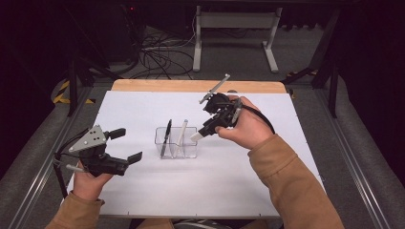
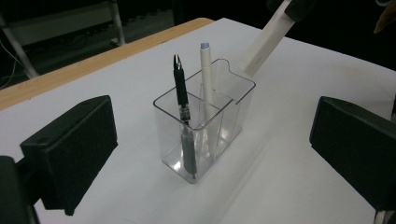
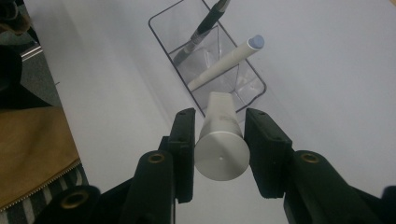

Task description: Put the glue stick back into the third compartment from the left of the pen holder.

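Right gripper (image 3: 219, 154) pinching my white tube (image 3: 220, 140), two pens already in the holder (image 3: 254, 91), tube not yet

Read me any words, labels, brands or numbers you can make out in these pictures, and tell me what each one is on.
No text can be read.
White tube held in the right hand-held gripper: faint grey marks, too blurred to read.
Black pen in the clear holder: a silver band, no lettering legible.
White pen: no print visible.
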